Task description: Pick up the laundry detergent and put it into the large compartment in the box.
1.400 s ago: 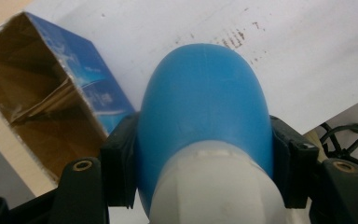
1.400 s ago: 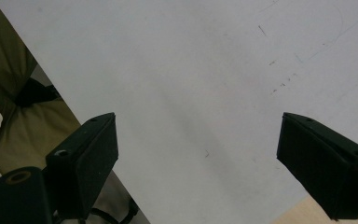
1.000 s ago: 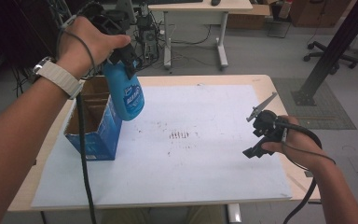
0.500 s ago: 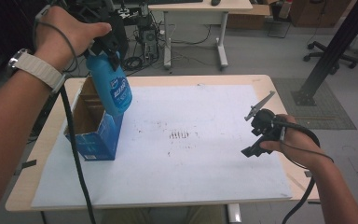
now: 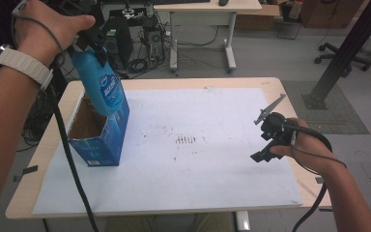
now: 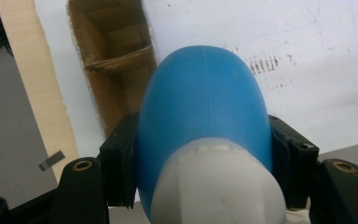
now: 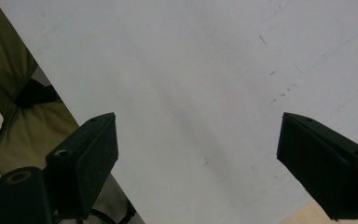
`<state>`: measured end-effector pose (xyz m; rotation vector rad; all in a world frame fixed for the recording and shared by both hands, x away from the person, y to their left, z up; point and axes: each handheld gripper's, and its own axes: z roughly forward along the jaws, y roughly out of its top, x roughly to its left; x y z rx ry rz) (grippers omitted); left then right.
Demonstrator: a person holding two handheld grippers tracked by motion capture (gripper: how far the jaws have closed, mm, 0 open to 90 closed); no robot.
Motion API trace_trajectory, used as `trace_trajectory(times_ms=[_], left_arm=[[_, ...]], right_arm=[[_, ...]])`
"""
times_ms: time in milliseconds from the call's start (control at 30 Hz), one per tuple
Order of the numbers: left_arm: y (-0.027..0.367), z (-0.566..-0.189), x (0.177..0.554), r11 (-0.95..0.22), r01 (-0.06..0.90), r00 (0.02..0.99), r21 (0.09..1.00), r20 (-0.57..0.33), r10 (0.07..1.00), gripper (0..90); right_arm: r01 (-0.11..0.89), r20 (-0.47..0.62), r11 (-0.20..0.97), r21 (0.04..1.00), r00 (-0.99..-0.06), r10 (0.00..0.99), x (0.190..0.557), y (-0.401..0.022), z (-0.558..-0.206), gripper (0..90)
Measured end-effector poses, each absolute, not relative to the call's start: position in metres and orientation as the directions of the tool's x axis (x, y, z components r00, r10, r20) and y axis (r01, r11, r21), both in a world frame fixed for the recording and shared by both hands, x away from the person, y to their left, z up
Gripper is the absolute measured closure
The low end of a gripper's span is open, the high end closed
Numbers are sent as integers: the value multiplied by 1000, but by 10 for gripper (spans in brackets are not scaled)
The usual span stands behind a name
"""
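Overhead, left gripper (image 5: 92,42) clamps blue plastic bottle (image 5: 101,84) above open blue cardboard box (image 5: 107,140); right gripper (image 7: 198,163) w/ jaws spread, nothing held, over white paper sheet (image 5: 198,183).

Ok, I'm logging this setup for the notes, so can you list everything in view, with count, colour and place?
bottle: one, blue with a white neck, held above the open box at the table's left.
box: one, blue outside and brown cardboard inside, open top, standing on the sheet's left part.
sheet: one, white with faint dark marks, covering most of the table.
table: one, light wood, its edge showing around the sheet.
desk: one, pale top on white legs, on the floor beyond the table.
office chair: one, black base, far right on the floor.
left gripper: black jaws closed on the bottle.
right gripper: black jaws wide apart, nothing between them, over the sheet's right part.
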<state>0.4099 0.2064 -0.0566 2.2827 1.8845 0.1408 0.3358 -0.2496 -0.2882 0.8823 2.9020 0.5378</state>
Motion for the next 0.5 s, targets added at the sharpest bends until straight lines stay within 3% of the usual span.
trace_trajectory(times_ms=[500], left_arm=[[231,-57,412,-96,975,101,202,-18,995,375]], right_arm=[[533,41,773,344,-831,555,335,-252,-288,126]])
